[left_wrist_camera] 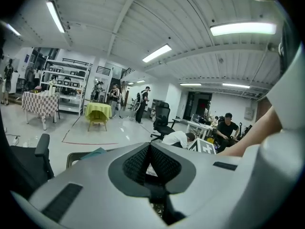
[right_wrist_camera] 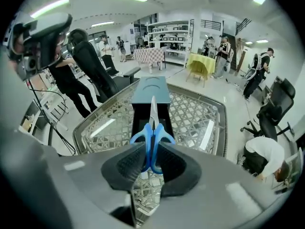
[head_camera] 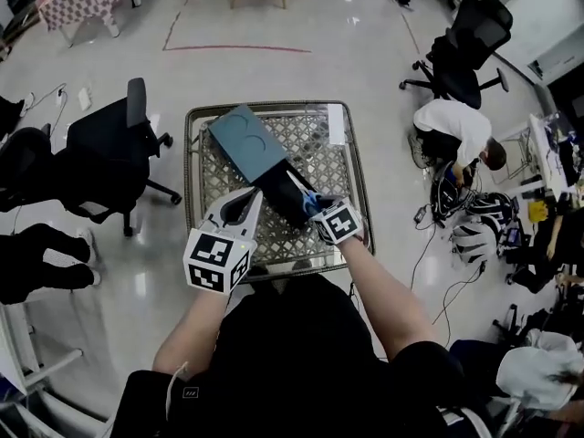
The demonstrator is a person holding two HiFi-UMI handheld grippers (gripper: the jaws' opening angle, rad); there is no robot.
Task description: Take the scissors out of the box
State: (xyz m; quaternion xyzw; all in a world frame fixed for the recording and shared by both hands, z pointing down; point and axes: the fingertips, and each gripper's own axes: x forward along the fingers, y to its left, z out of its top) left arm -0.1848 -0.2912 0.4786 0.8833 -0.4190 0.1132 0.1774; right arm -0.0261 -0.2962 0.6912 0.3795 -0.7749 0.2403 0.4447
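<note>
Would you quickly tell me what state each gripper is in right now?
Left gripper: closed, holding nothing.
Right gripper: closed on the scissors, by their blue handles.

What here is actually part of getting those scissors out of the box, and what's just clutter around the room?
Part of the job: blue-handled scissors, dark box, right tongs gripping the scissors, mesh table.
Just lying about: black office chair, checkered table, yellow-draped table.

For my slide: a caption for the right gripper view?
Right gripper grips blue-handled scissors by the handles, blades toward the box on the lattice table.
</note>
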